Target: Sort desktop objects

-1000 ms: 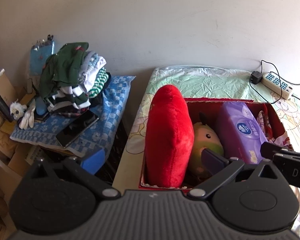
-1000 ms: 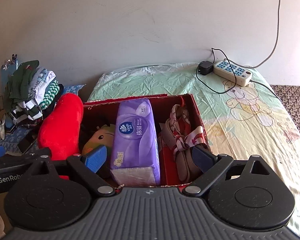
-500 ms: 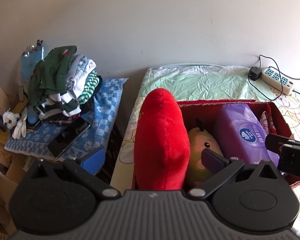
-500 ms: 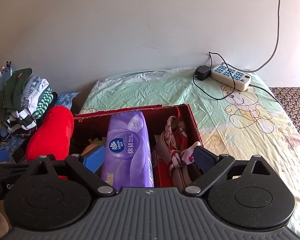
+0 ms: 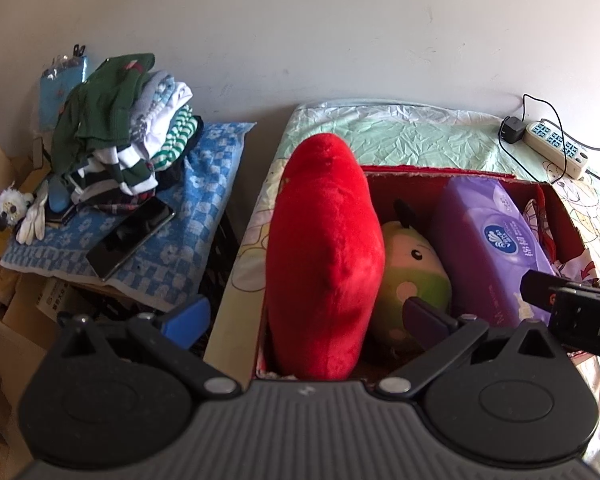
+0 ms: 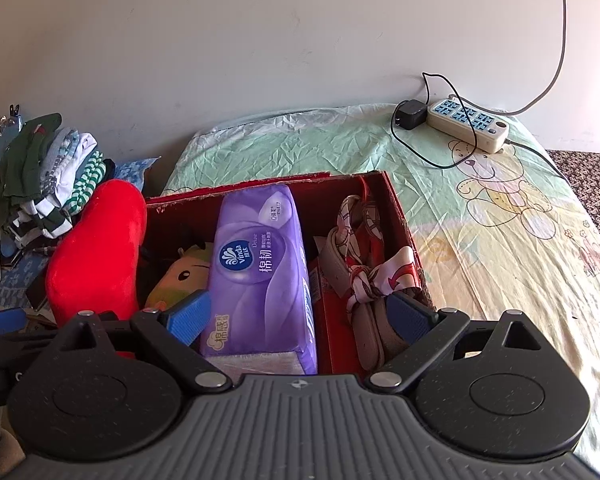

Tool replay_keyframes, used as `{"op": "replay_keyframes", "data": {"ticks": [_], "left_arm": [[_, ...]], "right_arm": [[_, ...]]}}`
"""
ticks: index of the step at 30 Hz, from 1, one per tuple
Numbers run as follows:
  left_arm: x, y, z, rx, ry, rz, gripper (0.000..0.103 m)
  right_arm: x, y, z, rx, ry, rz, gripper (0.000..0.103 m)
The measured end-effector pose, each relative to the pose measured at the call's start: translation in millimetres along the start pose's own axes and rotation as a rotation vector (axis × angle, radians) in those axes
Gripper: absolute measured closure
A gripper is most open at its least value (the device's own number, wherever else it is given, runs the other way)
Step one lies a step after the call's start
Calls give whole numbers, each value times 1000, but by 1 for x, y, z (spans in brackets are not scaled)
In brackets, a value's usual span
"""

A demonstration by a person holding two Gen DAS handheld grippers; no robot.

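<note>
A red box (image 6: 396, 208) stands on the bed and holds a red plush cushion (image 5: 324, 256), a green plush toy (image 5: 416, 272), a purple tissue pack (image 6: 260, 268) and a patterned scarf with a strap (image 6: 364, 264). The box also shows in the left wrist view (image 5: 560, 208). My left gripper (image 5: 304, 316) is open, its fingers on either side of the red cushion without touching it. My right gripper (image 6: 296, 312) is open, its fingers spanning the tissue pack and scarf at the box's near end. Both are empty.
A power strip (image 6: 468, 124) with a charger and cables lies at the bed's far right. Left of the bed, a pile of folded clothes (image 5: 120, 132) and a black phone (image 5: 132, 236) rest on a blue checked cloth (image 5: 204, 216). Cardboard boxes sit below.
Both grippers pulled back and lifted half a second ago, then came forward and down towards the box again. The things in the box have not moved. Both grippers stay open.
</note>
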State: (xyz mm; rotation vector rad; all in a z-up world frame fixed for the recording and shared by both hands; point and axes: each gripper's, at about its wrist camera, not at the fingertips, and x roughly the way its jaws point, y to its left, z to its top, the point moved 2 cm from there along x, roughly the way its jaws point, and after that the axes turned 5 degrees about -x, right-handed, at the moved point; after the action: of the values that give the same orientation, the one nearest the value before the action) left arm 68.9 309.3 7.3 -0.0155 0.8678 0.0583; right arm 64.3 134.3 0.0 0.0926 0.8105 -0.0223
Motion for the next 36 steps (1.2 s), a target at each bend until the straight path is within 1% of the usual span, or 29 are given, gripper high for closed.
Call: {"op": "replay_keyframes", "data": {"ticks": [3, 8, 12, 17, 21, 27, 32, 36], "left_arm": [[-3, 0, -4, 0, 0, 9, 1], [-5, -1, -6, 0, 10, -1, 1], [-10, -5, -8, 33, -13, 7, 1], [-11, -7, -8, 54, -20, 19, 1], [-9, -3, -5, 44, -25, 30, 1], [-13, 4, -3, 29, -51, 44, 1], [-17, 14, -3, 3, -50, 34, 1], [-20, 15, -3, 9, -57, 25, 1]], "right_arm": [[-3, 2, -3, -5, 2, 6, 6], [-6, 1, -7, -7, -1, 0, 7], [-9, -4, -10, 9, -9, -3, 7], [-11, -8, -14, 23, -15, -8, 9], [-14, -7, -12, 1, -32, -9, 10], [-15, 1, -7, -41, -36, -19, 10], [-20, 8, -6, -86, -45, -24, 10], [-24, 10, -6, -101, -56, -36, 10]]}}
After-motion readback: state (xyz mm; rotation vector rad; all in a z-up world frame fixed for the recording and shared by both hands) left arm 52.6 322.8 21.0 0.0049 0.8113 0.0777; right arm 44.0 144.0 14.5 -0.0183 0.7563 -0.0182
